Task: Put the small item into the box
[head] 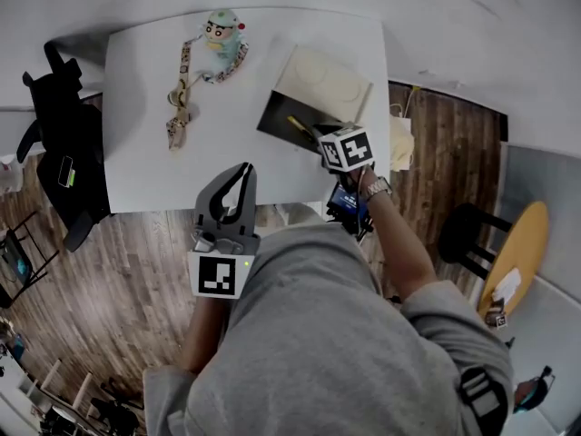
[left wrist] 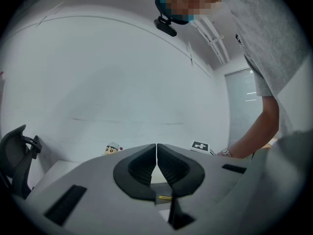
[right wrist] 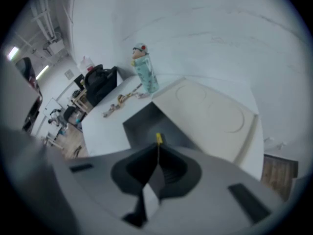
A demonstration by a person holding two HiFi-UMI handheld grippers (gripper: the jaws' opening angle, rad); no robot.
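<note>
One small yellow item [right wrist: 158, 139] is pinched in the clenched right hand-held gripper [right wrist: 158, 152], over the dark inside of the open box [right wrist: 141, 124] near the tabletop's [head: 145, 157] right edge. The box's pale lid [right wrist: 210, 111] leans back. The left hand-held gripper [left wrist: 156, 150], its jaws pressed together on nothing, hangs over the near edge. A bottle [head: 221, 36] stands at the far edge.

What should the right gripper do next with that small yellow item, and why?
Probably open the right gripper and let go. Its jaws pinch the small yellow item directly over the dark inside of the open box, so a release should land it inside.
</note>
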